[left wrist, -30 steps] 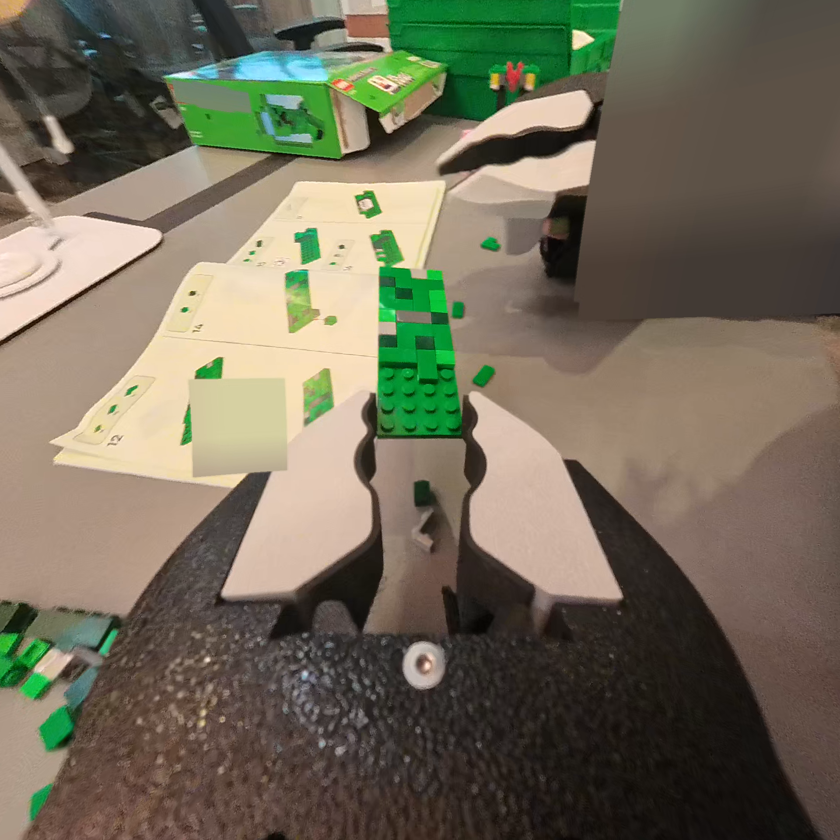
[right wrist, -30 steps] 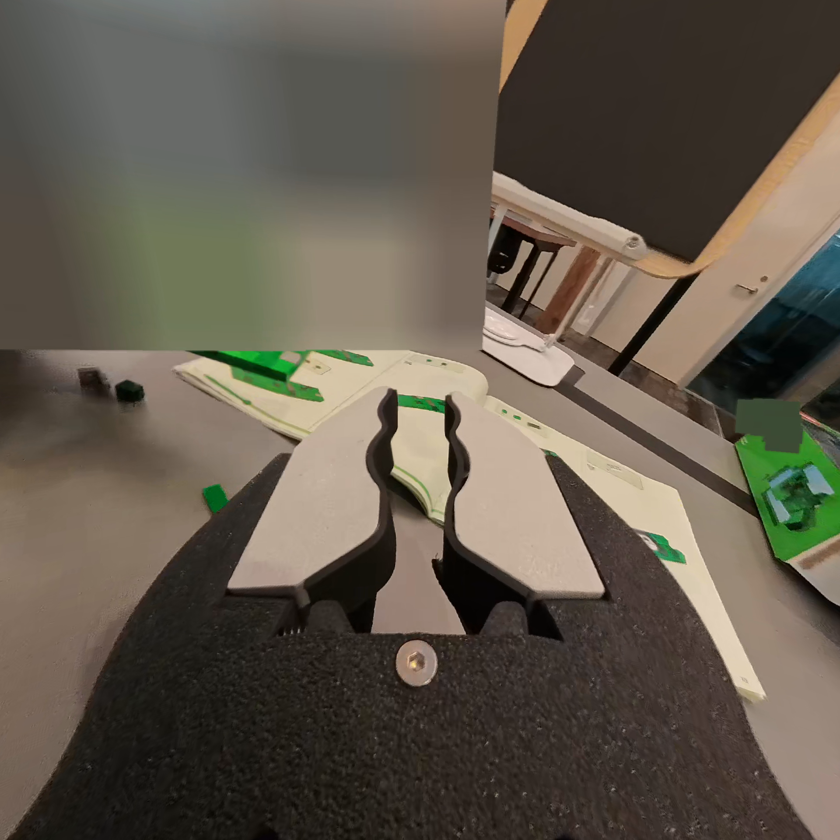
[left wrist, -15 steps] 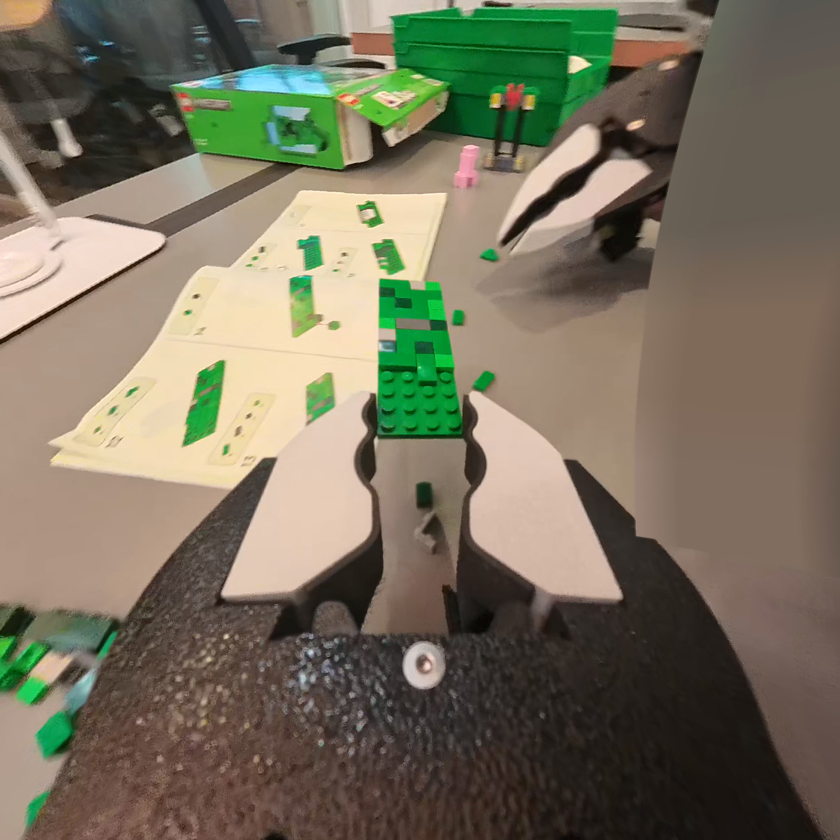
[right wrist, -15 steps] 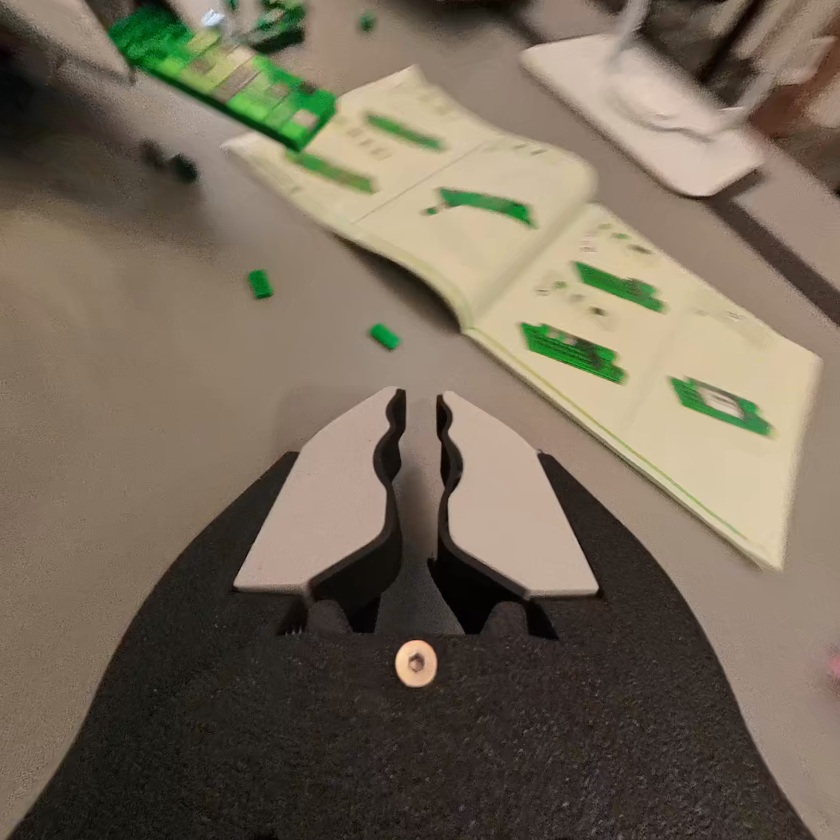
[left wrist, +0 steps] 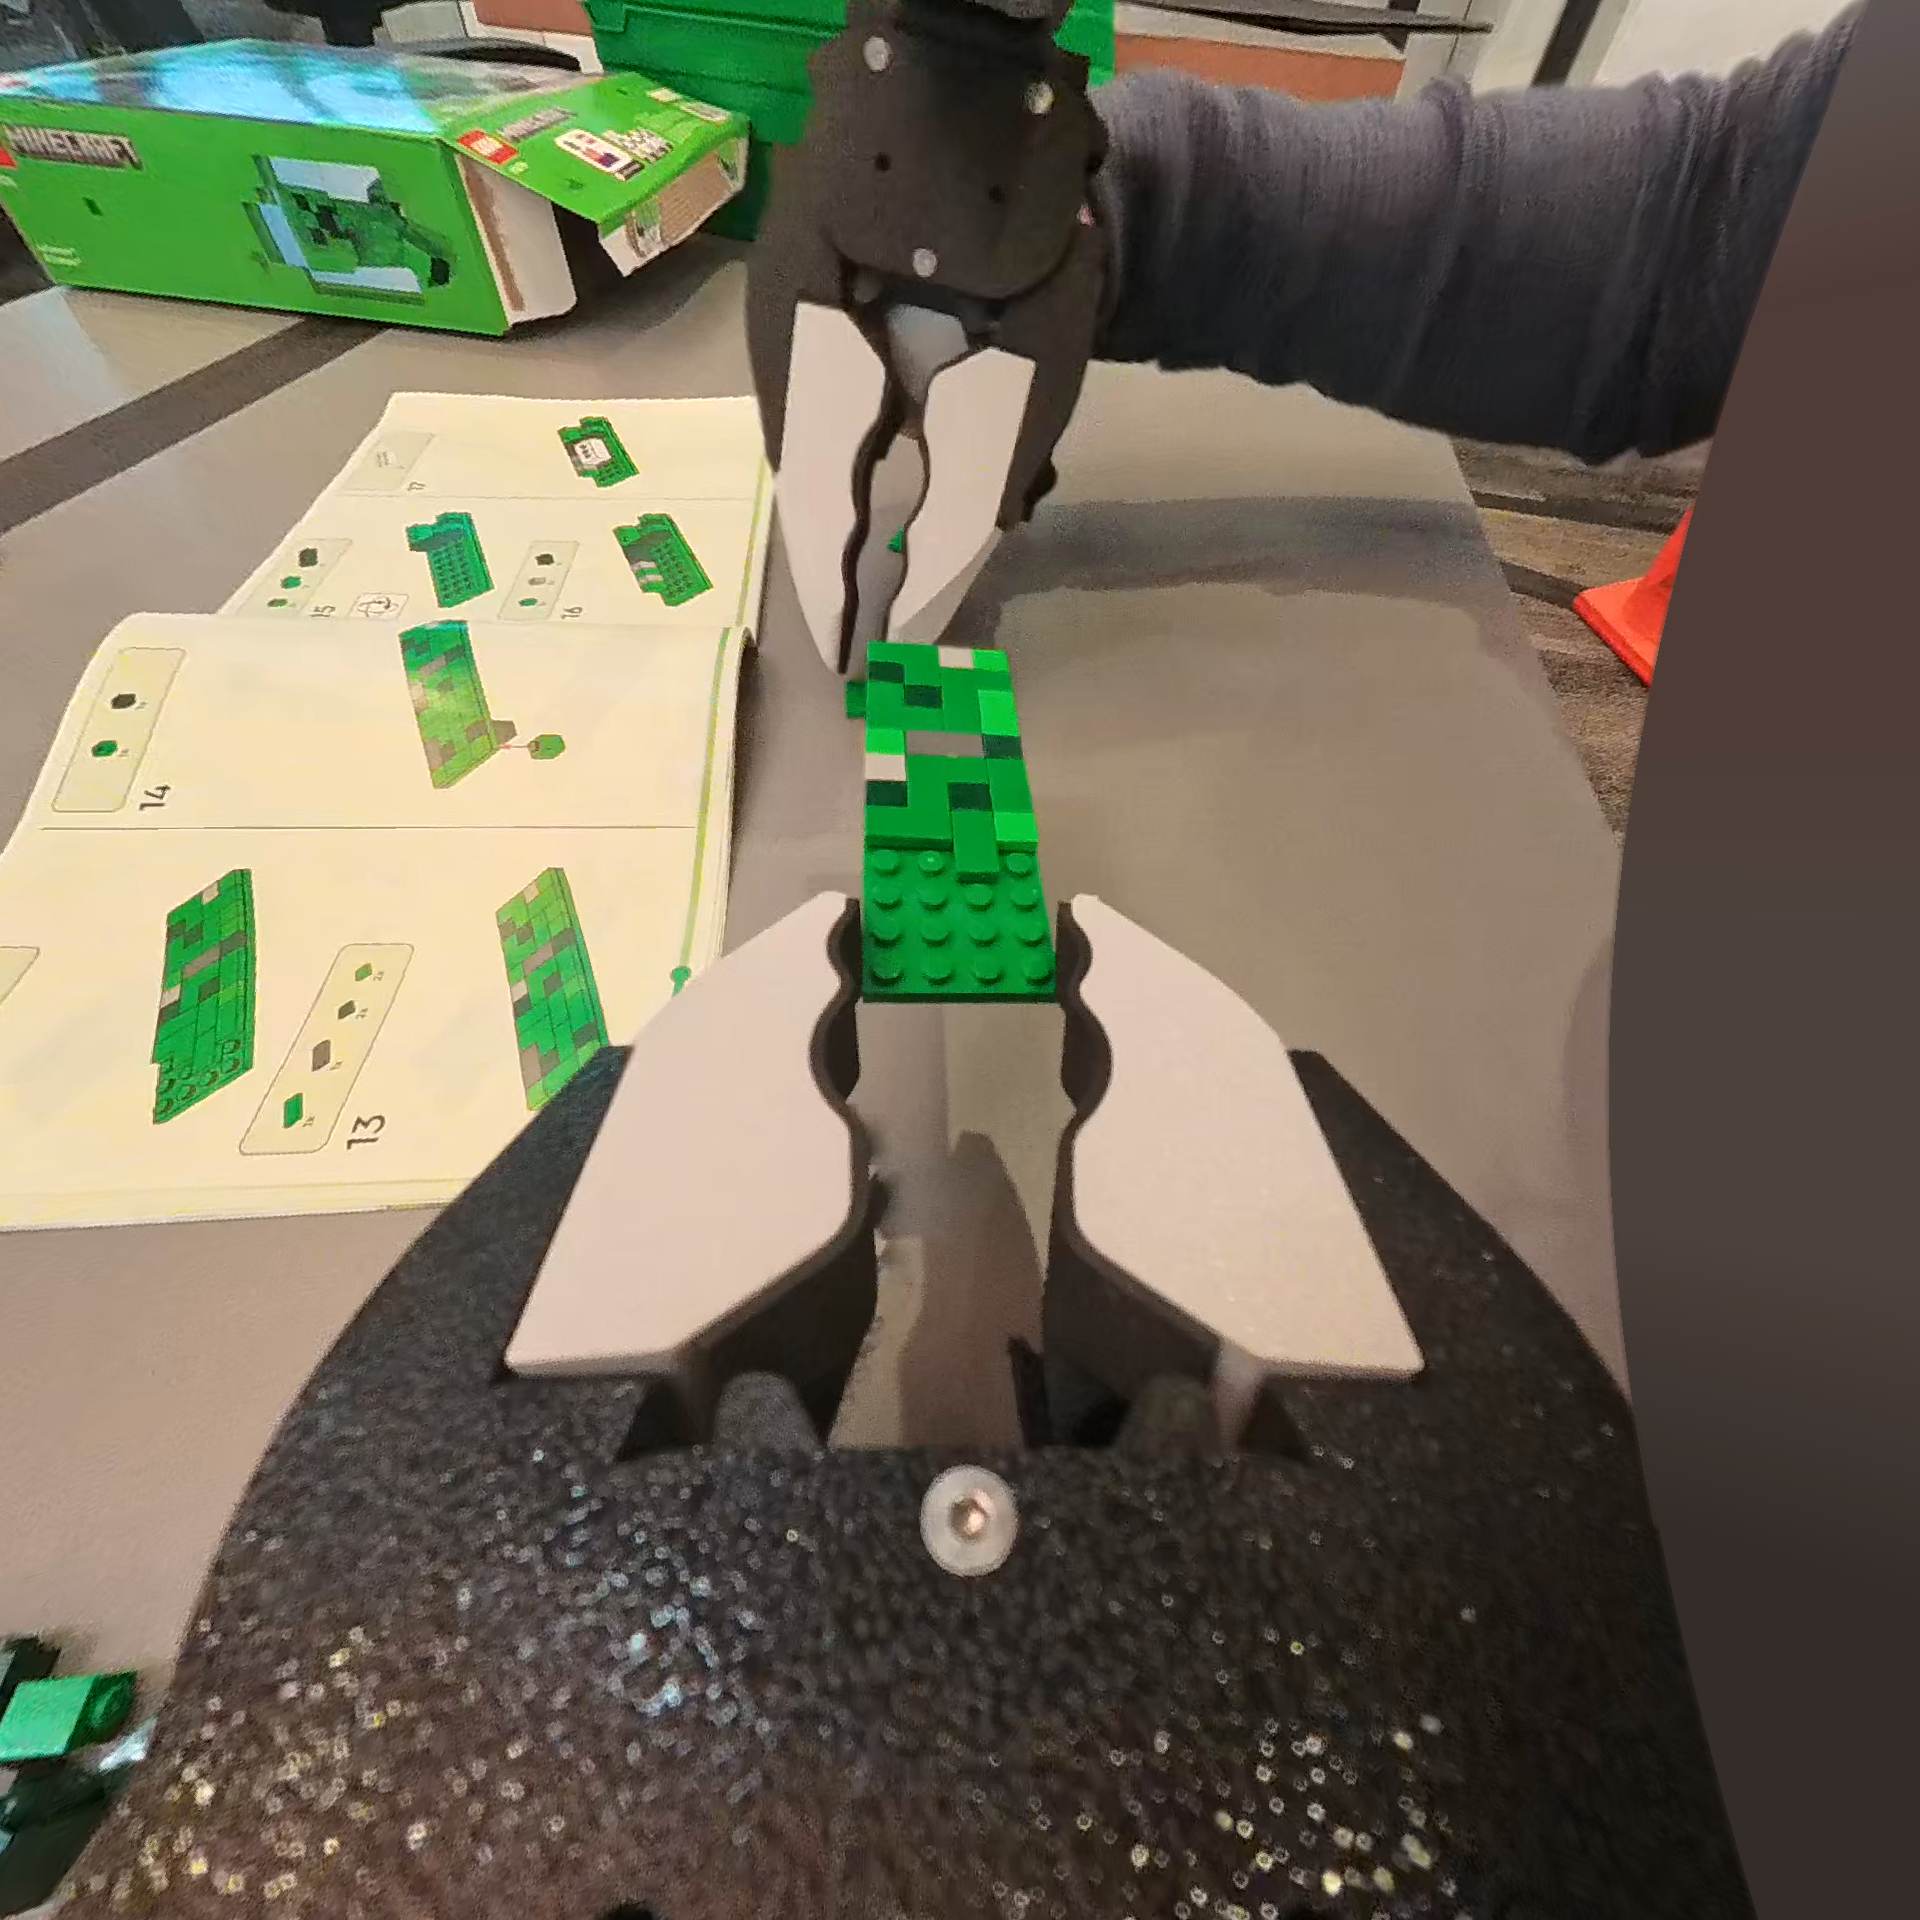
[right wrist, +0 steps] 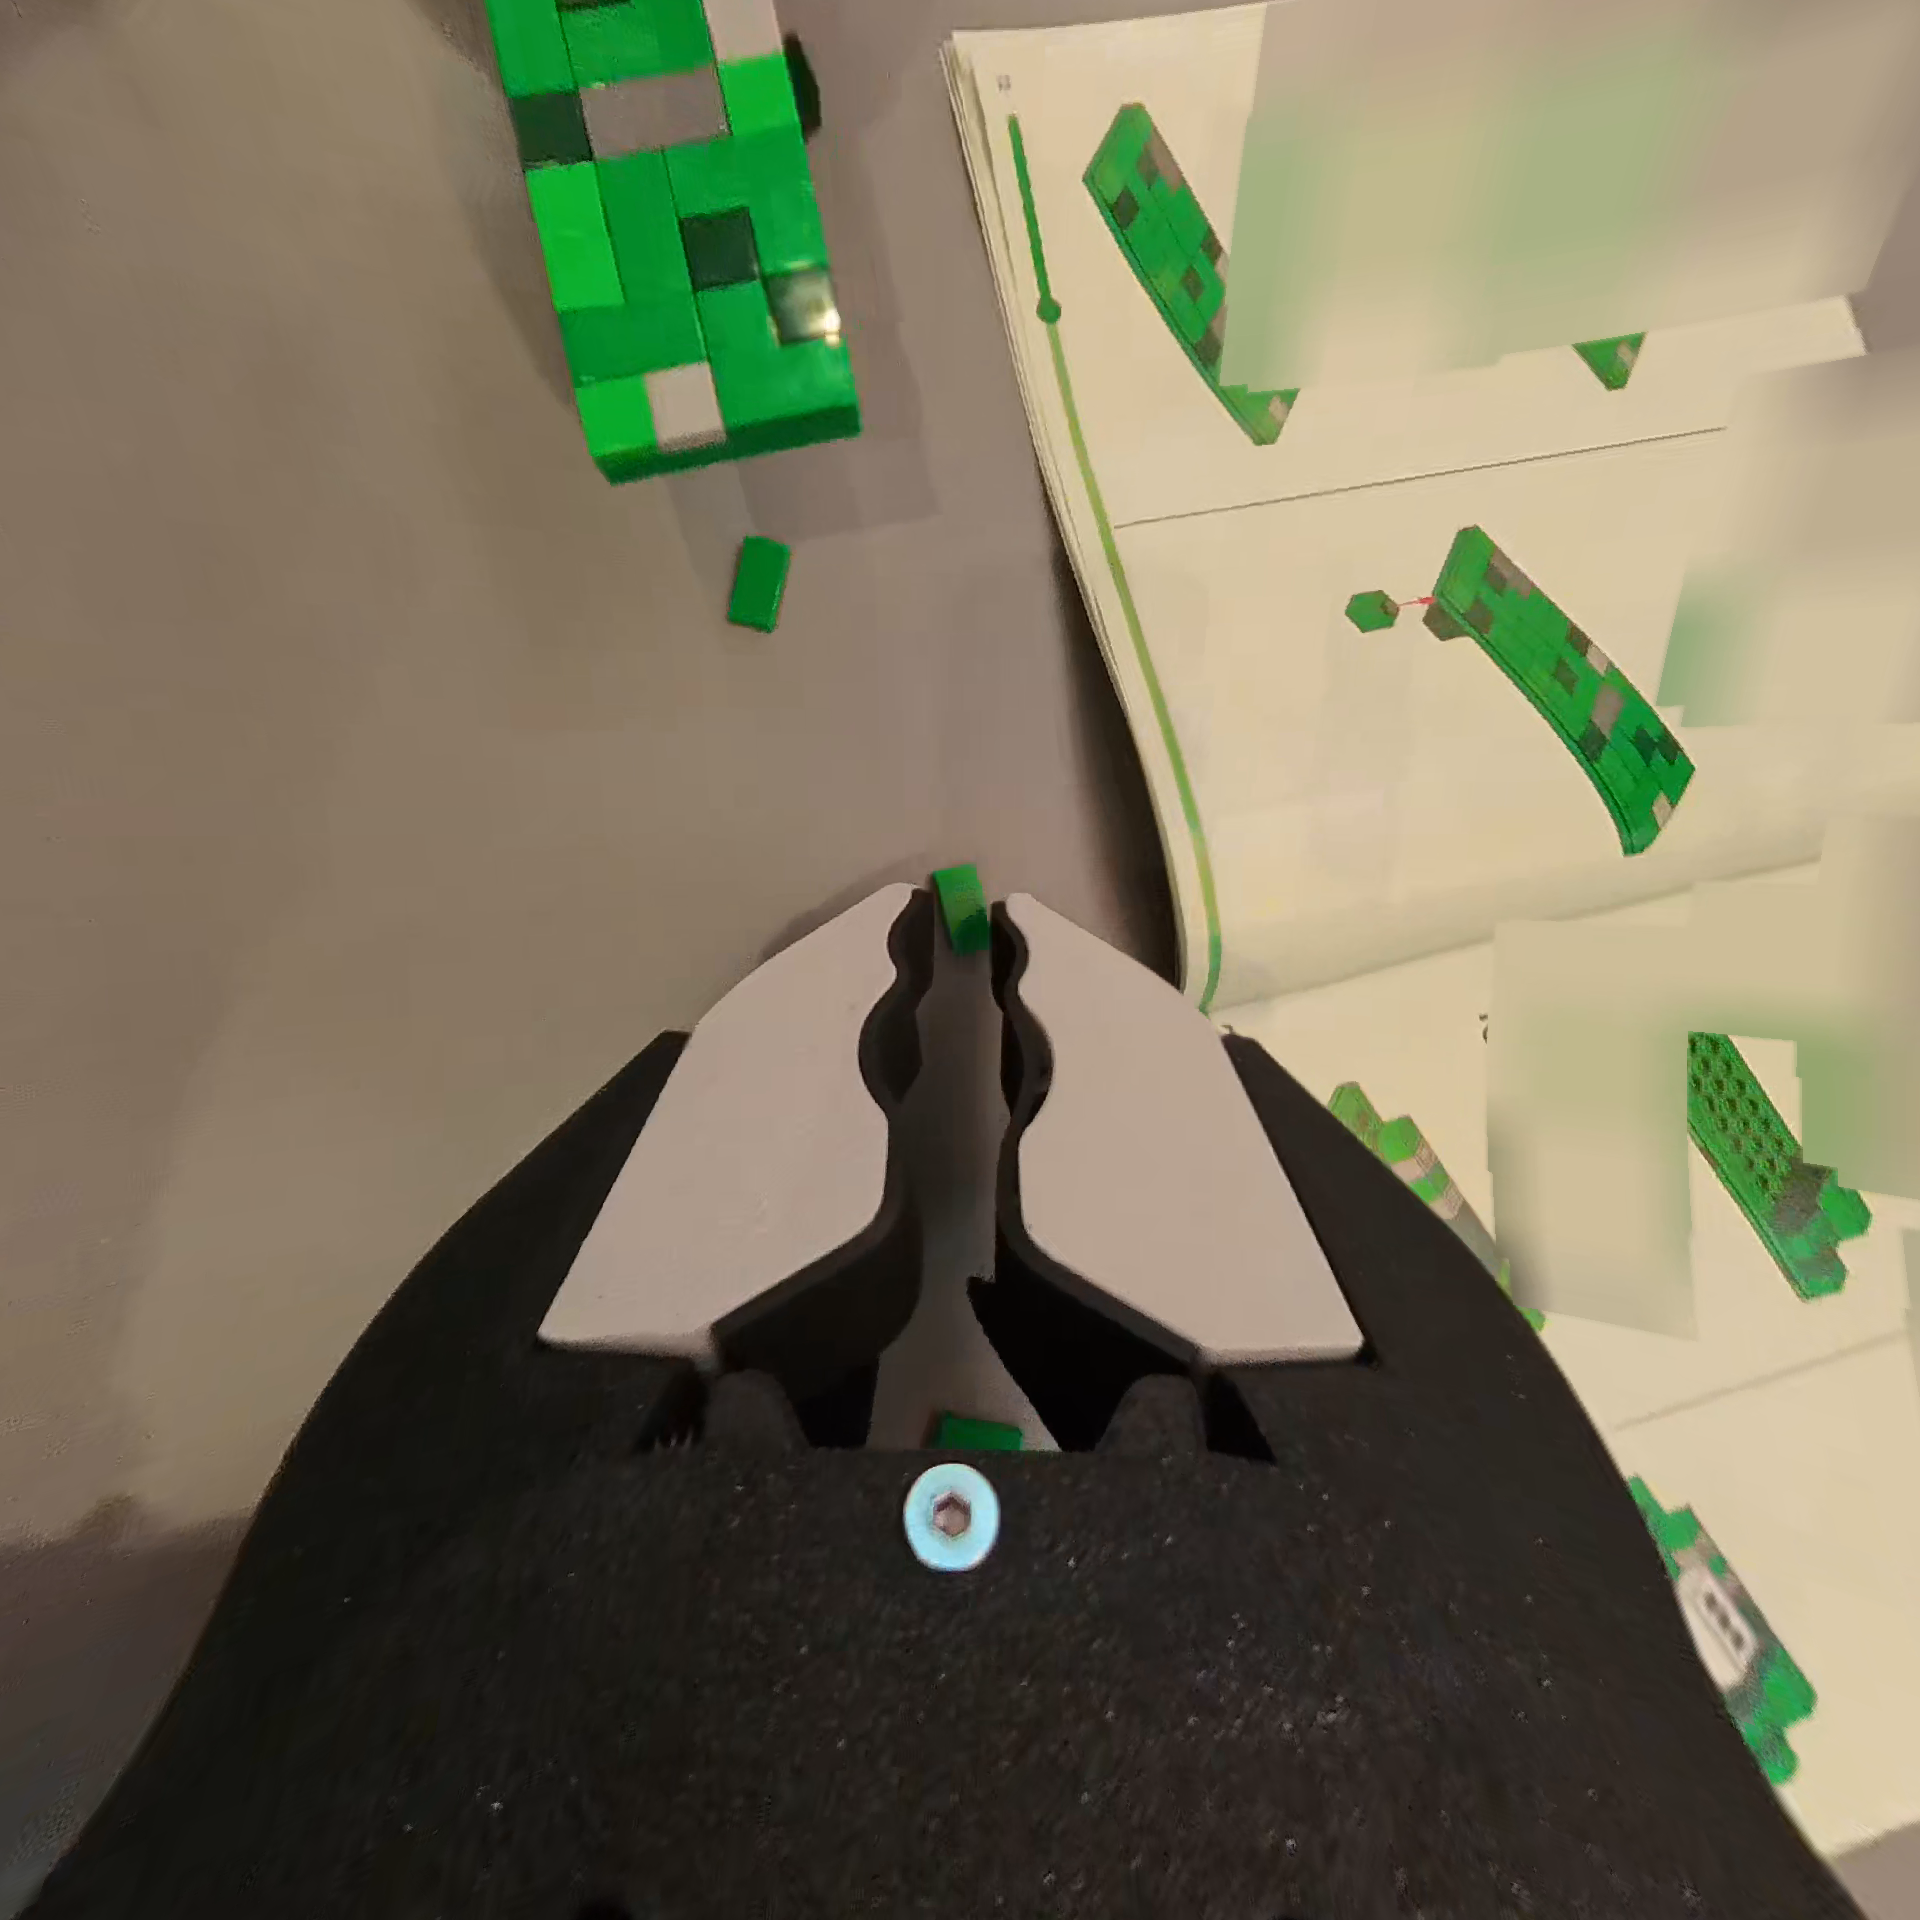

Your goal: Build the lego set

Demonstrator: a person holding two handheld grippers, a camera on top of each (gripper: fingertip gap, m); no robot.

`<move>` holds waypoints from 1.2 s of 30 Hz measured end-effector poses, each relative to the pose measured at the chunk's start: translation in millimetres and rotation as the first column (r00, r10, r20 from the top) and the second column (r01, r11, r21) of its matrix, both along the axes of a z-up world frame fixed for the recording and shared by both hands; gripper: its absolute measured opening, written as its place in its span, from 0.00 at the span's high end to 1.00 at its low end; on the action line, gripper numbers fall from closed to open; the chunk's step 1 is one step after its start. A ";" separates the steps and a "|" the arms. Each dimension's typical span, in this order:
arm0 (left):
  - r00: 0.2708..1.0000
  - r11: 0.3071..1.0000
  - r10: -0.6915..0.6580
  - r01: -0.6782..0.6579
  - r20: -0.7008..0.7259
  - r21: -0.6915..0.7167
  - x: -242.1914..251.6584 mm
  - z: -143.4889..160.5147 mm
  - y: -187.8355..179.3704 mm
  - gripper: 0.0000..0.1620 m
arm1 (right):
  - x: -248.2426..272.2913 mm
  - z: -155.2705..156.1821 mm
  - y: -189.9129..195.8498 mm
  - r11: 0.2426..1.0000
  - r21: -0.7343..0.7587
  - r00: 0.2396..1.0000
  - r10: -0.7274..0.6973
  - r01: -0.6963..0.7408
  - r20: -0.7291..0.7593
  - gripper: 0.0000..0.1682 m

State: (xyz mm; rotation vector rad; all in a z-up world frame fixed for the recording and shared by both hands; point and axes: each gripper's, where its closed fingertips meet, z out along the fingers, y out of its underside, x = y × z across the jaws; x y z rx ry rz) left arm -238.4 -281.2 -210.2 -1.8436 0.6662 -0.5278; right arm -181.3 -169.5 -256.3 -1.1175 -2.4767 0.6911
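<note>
Box [left wrist: 260, 197]: green, lying on its side at the far left of the grey table [left wrist: 1299, 831], its end flap open.
Manual [left wrist: 416, 831]: open flat on the table, left of the build; its near edge curls up in the right wrist view [right wrist: 1351, 675].
Loose bricks [left wrist: 52, 1714]: a few green ones at the near left corner, partly blurred.
Build [left wrist: 951, 831]: a long green plate with light, dark and grey tiles over its far part and bare studs at the near end; it lies on the table just right of the manual.
Left gripper [left wrist: 956, 951]: low over the table, jaws narrowly apart and holding the studded near end of the build between its tips.
Right gripper [left wrist: 878, 623]: pointing down at the far end of the build, tips close to the table; a dark sleeve [left wrist: 1403, 260] reaches in behind it from the right.
Right jaws: nearly closed on a small green brick [right wrist: 961, 909] caught at the tips in the right wrist view; whether it is lifted I cannot tell.
Tile [right wrist: 758, 582]: 1 small green piece lying alone between the build [right wrist: 675, 239] and the right gripper [right wrist: 956, 925].
Cone [left wrist: 1636, 603]: orange, on the floor past the table's right edge.
</note>
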 end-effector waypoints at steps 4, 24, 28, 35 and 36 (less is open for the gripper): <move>0.999 1.000 -0.012 0.011 -0.036 -0.004 2.9 -3.7 -0.8 0.78 | -0.9 -7.2 1.1 0.999 0.042 0.998 0.027 -0.029 0.055 0.95; 1.000 0.999 0.026 -0.026 0.000 -0.036 7.0 -3.5 1.6 0.78 | -45.5 58.5 -117.7 0.989 0.015 0.986 0.149 -0.149 -0.074 0.96; 1.000 0.999 0.023 -0.023 0.017 -0.031 8.0 -1.5 1.1 0.78 | -47.2 54.8 -120.9 0.986 0.032 0.986 0.163 -0.162 -0.037 0.96; 0.999 0.999 0.018 -0.017 0.041 -0.029 8.4 0.7 0.3 0.79 | -44.9 50.7 -121.4 0.977 0.088 0.980 0.197 -0.197 0.002 0.96; 0.999 0.999 0.016 -0.015 0.042 -0.029 8.7 0.8 0.2 0.78 | -44.7 50.6 -121.4 0.976 0.090 0.980 0.199 -0.199 0.008 0.96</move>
